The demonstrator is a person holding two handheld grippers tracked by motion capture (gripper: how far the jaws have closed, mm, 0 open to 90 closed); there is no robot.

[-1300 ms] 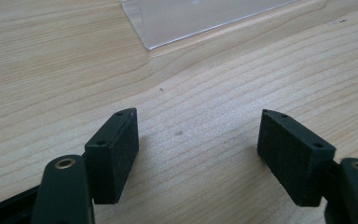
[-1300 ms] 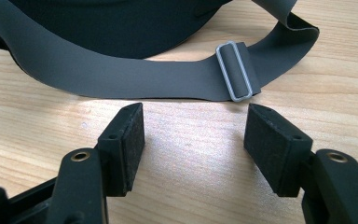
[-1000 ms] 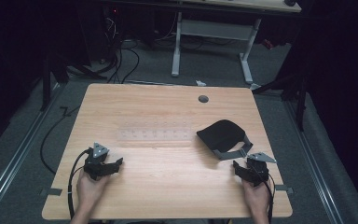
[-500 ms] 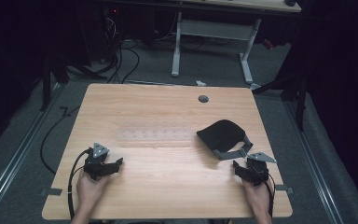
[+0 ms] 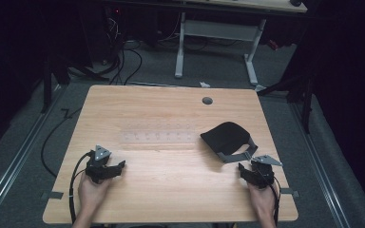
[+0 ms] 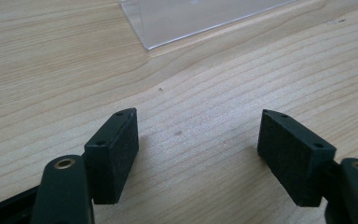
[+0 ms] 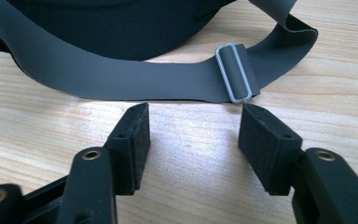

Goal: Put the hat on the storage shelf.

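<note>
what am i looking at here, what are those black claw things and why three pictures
A person sits at a wooden table with a hand-held two-jaw gripper in each hand: the left gripper and the right gripper. The high view looks down from above. The other two come from cameras riding on each gripper, looking along its black jaws.

On the table lie a black sleep mask with a grey strap and buckle, and a clear plastic sheet. Nothing is held. The right gripper's jaws have just been closing, with nothing between them.
</note>
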